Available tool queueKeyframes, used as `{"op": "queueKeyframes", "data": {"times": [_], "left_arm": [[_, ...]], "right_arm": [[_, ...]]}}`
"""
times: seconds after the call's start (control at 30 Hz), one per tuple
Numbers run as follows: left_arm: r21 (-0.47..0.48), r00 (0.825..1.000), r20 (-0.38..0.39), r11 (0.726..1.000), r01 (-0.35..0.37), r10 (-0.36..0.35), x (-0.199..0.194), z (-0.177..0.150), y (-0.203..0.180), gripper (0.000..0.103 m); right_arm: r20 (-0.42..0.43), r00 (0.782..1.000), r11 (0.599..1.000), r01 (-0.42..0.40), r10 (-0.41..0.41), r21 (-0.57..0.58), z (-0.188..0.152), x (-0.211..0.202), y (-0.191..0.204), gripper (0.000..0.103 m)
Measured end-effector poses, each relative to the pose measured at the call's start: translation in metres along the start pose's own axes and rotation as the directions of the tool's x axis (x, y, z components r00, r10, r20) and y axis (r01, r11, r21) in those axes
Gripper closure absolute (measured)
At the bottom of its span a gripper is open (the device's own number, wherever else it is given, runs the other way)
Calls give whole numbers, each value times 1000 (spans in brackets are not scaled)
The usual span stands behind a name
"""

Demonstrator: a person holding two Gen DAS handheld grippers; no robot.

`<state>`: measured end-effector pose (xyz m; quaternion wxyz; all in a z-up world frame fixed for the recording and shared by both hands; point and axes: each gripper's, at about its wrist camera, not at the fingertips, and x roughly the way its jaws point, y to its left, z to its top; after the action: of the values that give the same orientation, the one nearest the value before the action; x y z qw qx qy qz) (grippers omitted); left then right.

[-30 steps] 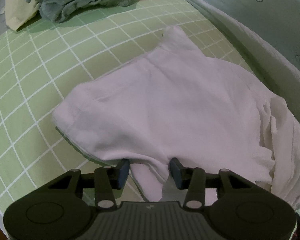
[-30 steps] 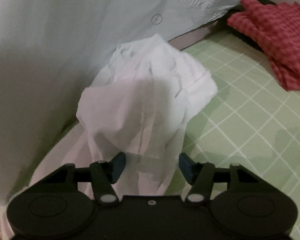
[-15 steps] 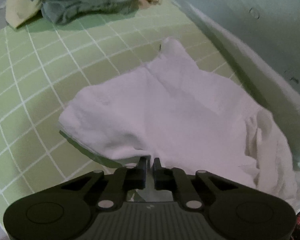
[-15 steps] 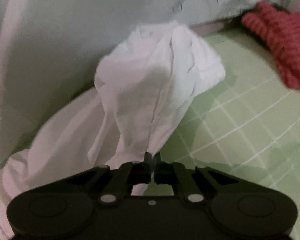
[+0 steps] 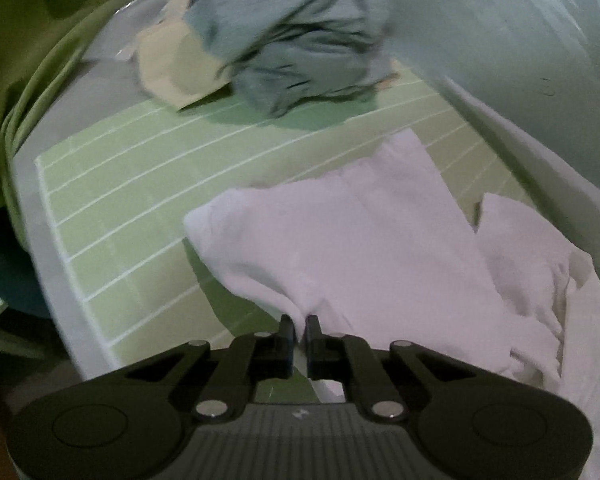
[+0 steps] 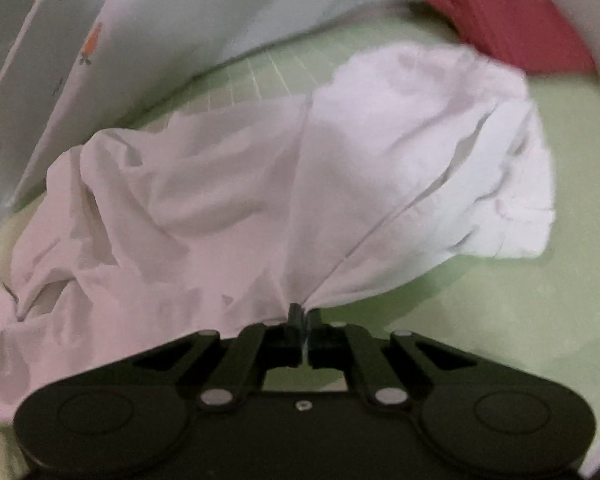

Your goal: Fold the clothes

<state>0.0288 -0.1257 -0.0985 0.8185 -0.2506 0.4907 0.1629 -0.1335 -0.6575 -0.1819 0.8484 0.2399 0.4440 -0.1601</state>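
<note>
The green gridded mat [image 5: 148,184] carries the white garment [image 5: 364,248], which lies crumpled near the pale backdrop. A grey-blue clothes heap [image 5: 292,40] sits at the far end; a red checked cloth [image 6: 516,28] lies beyond the garment. The left gripper [image 5: 299,326] is clamped on the near hem. The right gripper [image 6: 305,314] is clenched on a gathered edge. Step in hand: spreading. Next move likely requires drawing both edges apart, keeping fabric taut.

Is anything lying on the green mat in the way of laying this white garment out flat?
Nothing visible does. The white garment has bare green mat beside it; the grey-blue pile and red cloth lie apart at the far edges.
</note>
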Motion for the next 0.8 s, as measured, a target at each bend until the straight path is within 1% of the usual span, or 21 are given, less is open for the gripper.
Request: {"op": "queueKeyframes", "data": {"times": [0.1, 0.13, 0.17, 0.23, 0.27, 0.3, 0.33, 0.37, 0.4, 0.43, 0.47, 0.5, 0.57, 0.67, 0.73, 0.77, 0.8], "left_arm": [[-1, 999, -39, 1000, 11, -11, 5, 5, 11, 94], [1, 999, -52, 1000, 15, -15, 8, 7, 13, 92], [5, 998, -61, 1000, 16, -16, 10, 10, 15, 89], [25, 998, -60, 1000, 14, -13, 13, 17, 10, 88], [36, 998, -58, 999, 16, -14, 15, 20, 7, 84], [52, 999, -52, 999, 12, -9, 15, 23, 2, 76], [69, 999, -45, 998, 8, -5, 16, 25, -4, 71], [86, 999, -39, 996, 5, -1, 16, 26, -10, 64], [101, 999, -35, 995, 7, -3, 16, 27, -16, 59], [115, 999, -32, 993, 9, -5, 15, 29, -22, 55], [130, 1000, -29, 991, 11, -7, 15, 30, -28, 50], [146, 1000, -23, 989, 11, -8, 14, 30, -34, 46], [189, 1000, 9, 982, -6, 4, 10, 27, -47, 43], [251, 997, 71, 967, -41, 23, -1, 14, -64, 36], [278, 992, 122, 959, -60, 26, -8, 3, -72, 34], [282, 989, 145, 956, -78, 38, -11, -2, -76, 34], [274, 985, 163, 957, -97, 53, -13, -9, -79, 34]], "right_arm": [[12, 1000, 999, 17, -17, 27, 0, -2, 4, 99], [17, 1000, 999, 23, -24, 36, 1, -3, 5, 99], [21, 999, 998, 29, -30, 55, 1, -4, 6, 96], [29, 999, 994, 27, -31, 106, 2, -5, 6, 89], [43, 999, 992, 29, -34, 123, 3, -8, 6, 80], [58, 998, 990, 30, -38, 138, 4, -11, 5, 70], [73, 996, 988, 31, -43, 154, 5, -14, 4, 66], [90, 994, 985, 44, -60, 167, 5, -18, 4, 58], [108, 991, 981, 61, -82, 183, 7, -24, 2, 52], [122, 987, 977, 75, -101, 202, 10, -29, 1, 51], [134, 984, 970, 88, -120, 225, 13, -34, -3, 46], [147, 980, 964, 94, -133, 247, 17, -38, -7, 41], [173, 974, 955, 95, -148, 282, 24, -46, -17, 36], [184, 971, 942, 88, -154, 324, 38, -39, -35, 35], [192, 972, 938, 62, -134, 340, 47, -29, -49, 36], [187, 975, 940, 55, -124, 335, 51, -23, -54, 39], [180, 977, 943, 50, -114, 329, 56, -17, -58, 45]]}}
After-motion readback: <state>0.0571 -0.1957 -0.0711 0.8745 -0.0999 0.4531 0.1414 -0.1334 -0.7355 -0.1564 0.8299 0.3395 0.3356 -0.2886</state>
